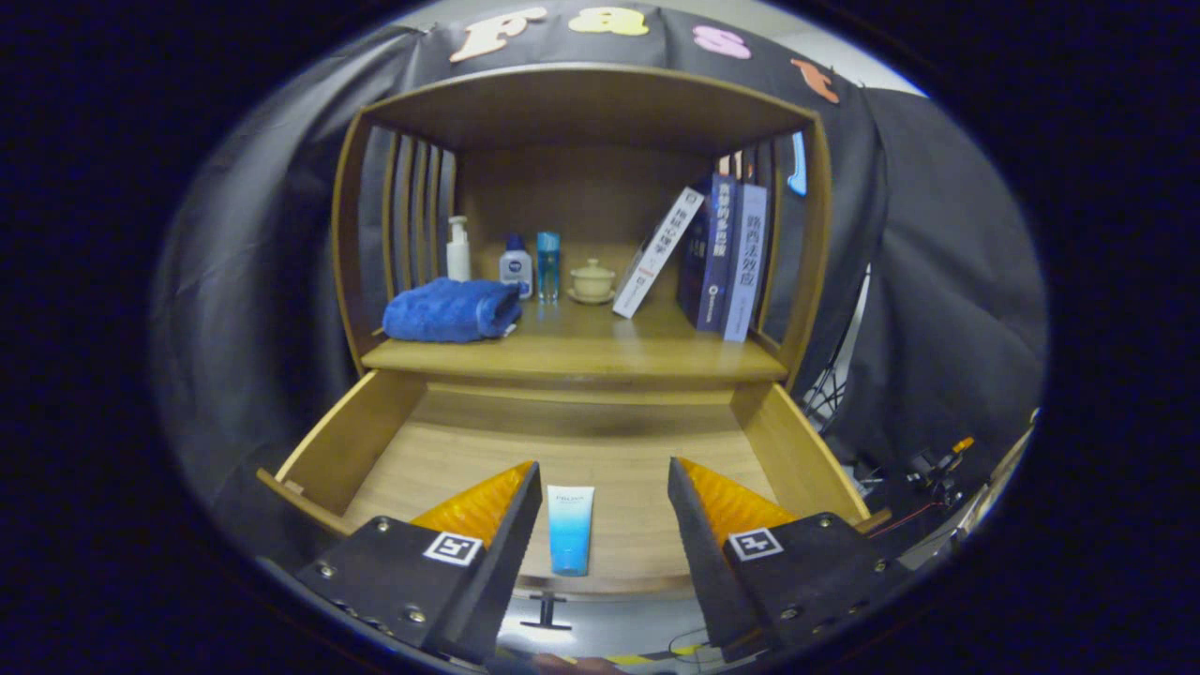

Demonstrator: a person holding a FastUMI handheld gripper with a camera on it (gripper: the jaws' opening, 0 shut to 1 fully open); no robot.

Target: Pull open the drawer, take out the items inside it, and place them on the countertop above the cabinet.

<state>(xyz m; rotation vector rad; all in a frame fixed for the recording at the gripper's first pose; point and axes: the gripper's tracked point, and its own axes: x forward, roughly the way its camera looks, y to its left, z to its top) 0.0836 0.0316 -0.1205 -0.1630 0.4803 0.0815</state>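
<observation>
Cabinet: a light brown wooden cabinet (581, 361) with one open shelf above and slatted side walls stands before the black cloth wall
Towel: a folded dark blue terry towel (450, 311) lies at the left on the countertop, near its front edge
Pump bottle: a slim white plastic pump bottle (457, 249) stands upright just behind the towel
Small bottle: a short white bottle with a blue cap and blue label (515, 266) stands right of the pump bottle, close to the towel's back corner
Blue bottle: a narrow clear blue bottle (548, 265) stands just beside the small bottle
Cup: a cream ceramic lidded cup on a saucer (592, 280) sits near the middle of the countertop, toward the back
Books: a white paperback book (656, 253) leans to the right against a row of upright dark blue and pale blue books (727, 258), which stand at the right side wall
Drawer: the light wooden drawer (375, 436) under the countertop is pulled open, its bottom board mostly bare
Tube: a flat plastic tube, white at the top and fading to blue at the bottom (570, 528), lies in the drawer close to its front wall, pointing front to back
Gripper: the gripper (605, 483) hovers over the front of the drawer; its fingers are wide apart and touch nothing, and the tube lies between them, a bit nearer to the left finger
Cables: dark cables and small parts (928, 469) lie right of the drawer, beside the cloth
</observation>
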